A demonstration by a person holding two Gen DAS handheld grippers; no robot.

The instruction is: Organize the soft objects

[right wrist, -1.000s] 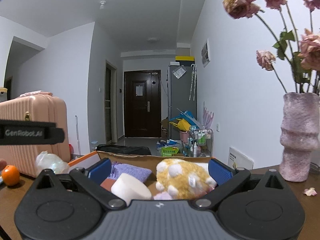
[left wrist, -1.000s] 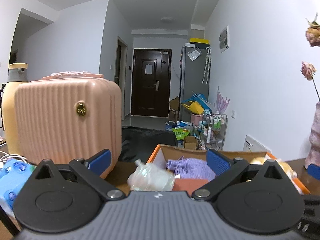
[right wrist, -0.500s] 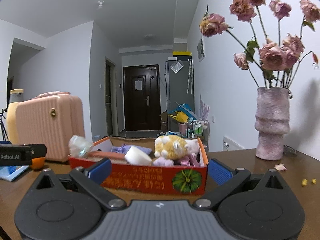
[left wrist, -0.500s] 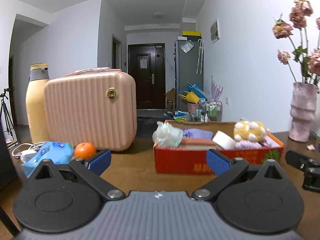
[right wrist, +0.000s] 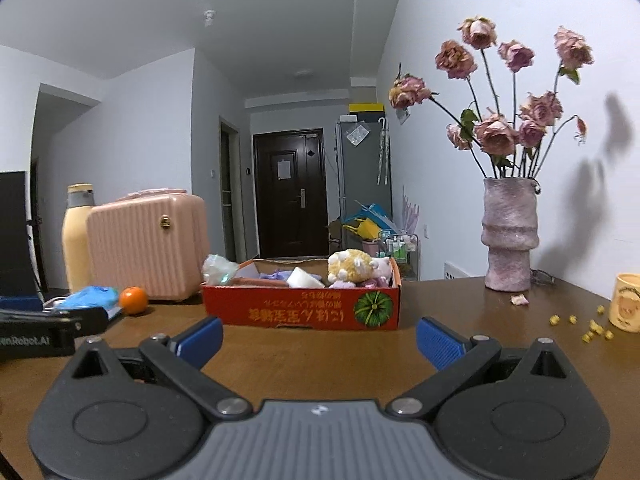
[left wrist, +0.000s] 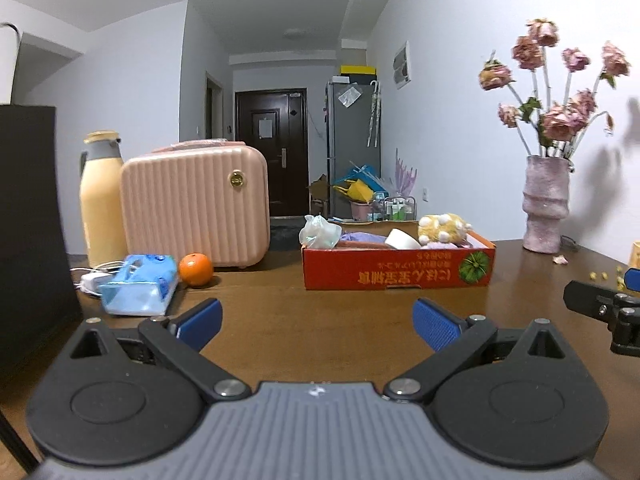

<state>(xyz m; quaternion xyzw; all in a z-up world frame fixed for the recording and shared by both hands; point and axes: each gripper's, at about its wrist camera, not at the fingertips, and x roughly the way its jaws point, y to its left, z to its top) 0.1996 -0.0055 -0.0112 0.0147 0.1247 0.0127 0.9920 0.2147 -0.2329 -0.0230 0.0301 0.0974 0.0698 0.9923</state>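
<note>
Both grippers level above the brown wooden desk [left wrist: 320,320], well back from its far edge. Left gripper [left wrist: 317,320] with blue-padded fingers [left wrist: 200,319] spread wide, nothing between them. Right gripper [right wrist: 319,338] likewise wide open and empty, fingers [right wrist: 438,343] apart over bare desk.

Toward the far edge, a shallow red cardboard box printed with a green pumpkin [left wrist: 398,270], holding the soft objects: a fuzzy yellow plush toy with white spots [left wrist: 442,228] at its right end, a white foam block [left wrist: 400,239] beside it, a purple knitted cloth [left wrist: 362,237] further left, a pink plush piece [right wrist: 380,269] behind the yellow toy. Crumpled clear plastic bag [left wrist: 319,232] perched on the box's left corner.

Left of the box, apart from it: ribbed pink hard-shell case [left wrist: 194,204] near the far edge, tall cream-yellow flask with grey collar [left wrist: 102,200] just beside the case, an orange [left wrist: 195,269] in front of the case, a blue tissue pack [left wrist: 140,290] next to the orange.

Toward the far right corner, a textured pink vase of dried roses [right wrist: 509,236]; a cream mug [right wrist: 626,302] and scattered yellow bits [right wrist: 592,326] near the right edge.
</note>
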